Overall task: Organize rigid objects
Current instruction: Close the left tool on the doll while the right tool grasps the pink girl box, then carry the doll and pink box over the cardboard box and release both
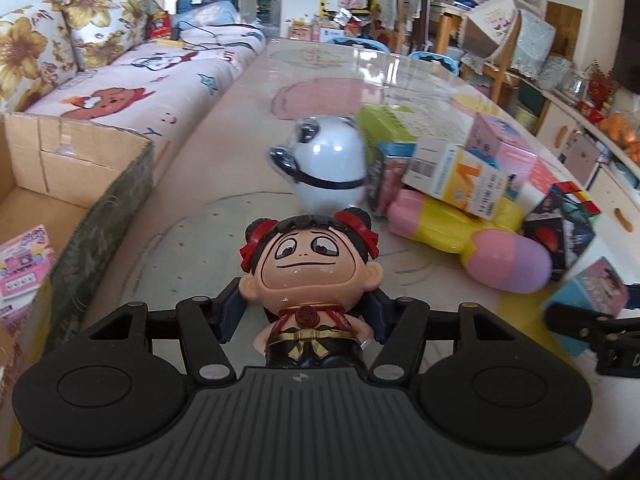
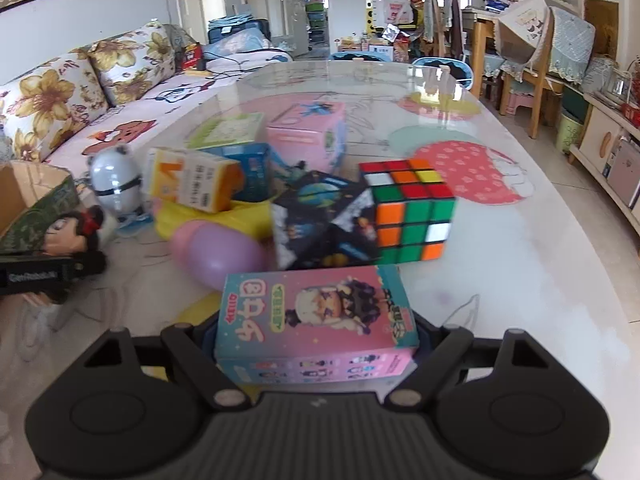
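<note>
Two claws grip over the glossy worktop [image 1: 240,92]: the left claw [image 1: 306,312] clamps a smooth, round-headed plastic figurine [image 1: 310,276], the right claw [image 2: 316,344] squeezes a flat-sided pink cardboard box [image 2: 316,320].

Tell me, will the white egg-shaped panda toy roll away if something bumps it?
Probably it would wobble or roll: the panda toy has a smooth, rounded egg body and seems to stand on a narrow base on the glossy table. Its shiny shell looks hard, so likely slippery to pinch. The boxes beside it might stop it rolling that way.
</note>
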`<state>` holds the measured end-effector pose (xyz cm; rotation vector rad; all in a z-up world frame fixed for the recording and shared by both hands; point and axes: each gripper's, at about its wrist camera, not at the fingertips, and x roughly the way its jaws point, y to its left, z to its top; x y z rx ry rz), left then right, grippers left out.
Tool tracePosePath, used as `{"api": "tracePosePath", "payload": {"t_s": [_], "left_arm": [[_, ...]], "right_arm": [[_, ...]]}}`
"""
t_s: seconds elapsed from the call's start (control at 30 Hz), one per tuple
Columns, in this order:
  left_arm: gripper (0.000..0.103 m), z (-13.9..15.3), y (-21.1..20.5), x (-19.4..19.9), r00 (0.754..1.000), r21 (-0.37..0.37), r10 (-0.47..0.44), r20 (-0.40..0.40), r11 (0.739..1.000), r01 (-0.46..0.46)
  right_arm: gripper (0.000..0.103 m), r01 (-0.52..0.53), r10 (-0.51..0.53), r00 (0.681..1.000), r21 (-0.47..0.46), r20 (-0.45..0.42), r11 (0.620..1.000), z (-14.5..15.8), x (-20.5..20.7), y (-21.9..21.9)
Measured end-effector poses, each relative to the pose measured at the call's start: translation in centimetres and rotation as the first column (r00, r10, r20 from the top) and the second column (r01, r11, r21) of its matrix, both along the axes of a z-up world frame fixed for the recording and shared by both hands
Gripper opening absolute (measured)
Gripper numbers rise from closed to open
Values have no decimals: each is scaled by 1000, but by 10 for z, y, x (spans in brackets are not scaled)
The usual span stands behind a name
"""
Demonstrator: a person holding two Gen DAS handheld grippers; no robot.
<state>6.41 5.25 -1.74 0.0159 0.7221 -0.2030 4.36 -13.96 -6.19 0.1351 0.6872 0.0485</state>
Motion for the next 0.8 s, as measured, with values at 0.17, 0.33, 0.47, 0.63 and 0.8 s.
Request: {"api": "tracePosePath", "payload": {"t_s": [0.17,0.33,0.47,0.63,0.8], "left_arm": [[75,0,1,0,1000,-40,-26,-17,999,25],[75,4,4,2,999,-73,-30,-13,997,29],[75,7,3,2,999,-93,-38,-1,995,38],[75,11,3,3,999,-111,-36,16,993,38],[75,13,8,1,999,-138,-27,27,990,31]], "right_arm": [[84,-44,44,999,0,28,999,10,-4,18],[84,-63,63,997,-7,50,998,21,-5,31],[84,-72,74,995,-28,72,997,29,-5,41],[84,-84,89,992,-59,87,995,35,-3,53],[84,-91,99,991,-81,95,992,39,-1,61]]}}
